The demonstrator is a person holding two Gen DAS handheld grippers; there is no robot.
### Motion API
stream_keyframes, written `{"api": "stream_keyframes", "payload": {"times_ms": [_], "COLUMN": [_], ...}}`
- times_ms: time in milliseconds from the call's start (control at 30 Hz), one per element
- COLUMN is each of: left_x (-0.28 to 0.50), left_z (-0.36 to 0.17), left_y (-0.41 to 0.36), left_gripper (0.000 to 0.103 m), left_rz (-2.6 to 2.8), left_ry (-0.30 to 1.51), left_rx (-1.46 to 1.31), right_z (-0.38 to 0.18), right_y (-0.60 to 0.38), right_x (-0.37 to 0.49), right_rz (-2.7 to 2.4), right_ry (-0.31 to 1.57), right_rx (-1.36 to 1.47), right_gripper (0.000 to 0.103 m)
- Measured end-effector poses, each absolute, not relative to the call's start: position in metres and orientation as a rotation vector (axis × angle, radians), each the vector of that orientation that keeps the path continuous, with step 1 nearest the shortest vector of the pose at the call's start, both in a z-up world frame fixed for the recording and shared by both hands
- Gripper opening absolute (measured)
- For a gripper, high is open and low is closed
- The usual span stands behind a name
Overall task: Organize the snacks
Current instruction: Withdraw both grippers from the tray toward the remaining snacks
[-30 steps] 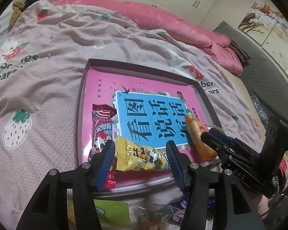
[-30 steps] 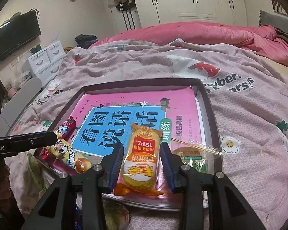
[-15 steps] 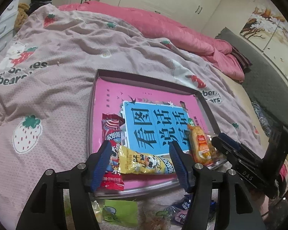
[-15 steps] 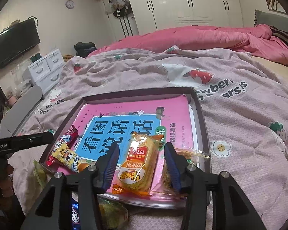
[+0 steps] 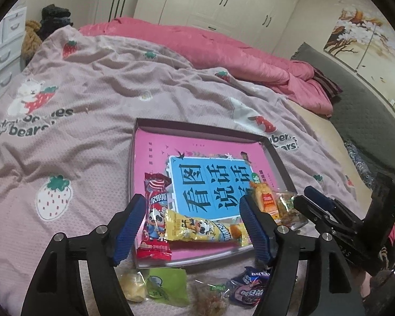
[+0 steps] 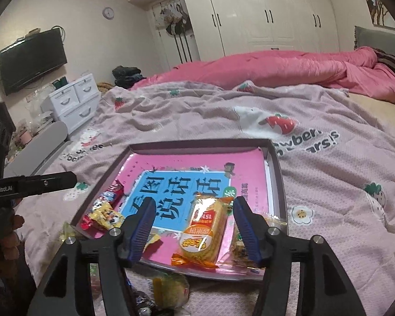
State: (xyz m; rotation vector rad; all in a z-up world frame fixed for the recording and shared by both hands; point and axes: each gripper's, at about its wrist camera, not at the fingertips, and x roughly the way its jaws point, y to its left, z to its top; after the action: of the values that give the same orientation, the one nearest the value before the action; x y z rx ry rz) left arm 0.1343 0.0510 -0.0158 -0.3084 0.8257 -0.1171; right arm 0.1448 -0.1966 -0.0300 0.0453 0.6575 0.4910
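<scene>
Left hand-held gripper (image 5: 192, 218): jaws wide, just been opening, nothing gripped; yellow cow-print packet (image 5: 205, 229) lies loose between them. Right hand-held gripper (image 6: 192, 226): jaws apart, just been opening, orange bun packet (image 6: 204, 233) between, untouched. Shallow tray (image 5: 155, 126) on bed (image 5: 92, 92) holds pink book (image 5: 197, 147) plus four snacks: red packet (image 5: 155, 216), yellow, orange, clear-wrapped (image 5: 289, 206). Four more snacks (image 5: 168, 287) outside, on blanket by tray's near edge.

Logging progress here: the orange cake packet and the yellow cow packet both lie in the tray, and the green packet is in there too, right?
Not quite. The orange cake packet and yellow cow packet lie in the tray, but the green packet lies on the blanket in front of it, as the left wrist view shows.
</scene>
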Motion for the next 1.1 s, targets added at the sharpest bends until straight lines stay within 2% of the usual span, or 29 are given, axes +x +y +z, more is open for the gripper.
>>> {"api": "stream_keyframes", "payload": {"times_ms": [300, 1100], "left_x": [0.125, 0.100], "left_z": [-0.004, 0.012], "left_y": [0.052, 0.055], "left_gripper": [0.079, 0.079], "left_rz": [-0.093, -0.084], "left_ry": [0.800, 0.790], "left_rx": [-0.286, -0.246], "right_z": [-0.019, -0.010], "right_y": [-0.189, -0.180], "right_x": [0.127, 0.088], "right_rz": [0.507, 0.496], "right_ry": [0.621, 0.577], "right_rx": [-0.002, -0.099], "right_gripper": [0.067, 0.073]}}
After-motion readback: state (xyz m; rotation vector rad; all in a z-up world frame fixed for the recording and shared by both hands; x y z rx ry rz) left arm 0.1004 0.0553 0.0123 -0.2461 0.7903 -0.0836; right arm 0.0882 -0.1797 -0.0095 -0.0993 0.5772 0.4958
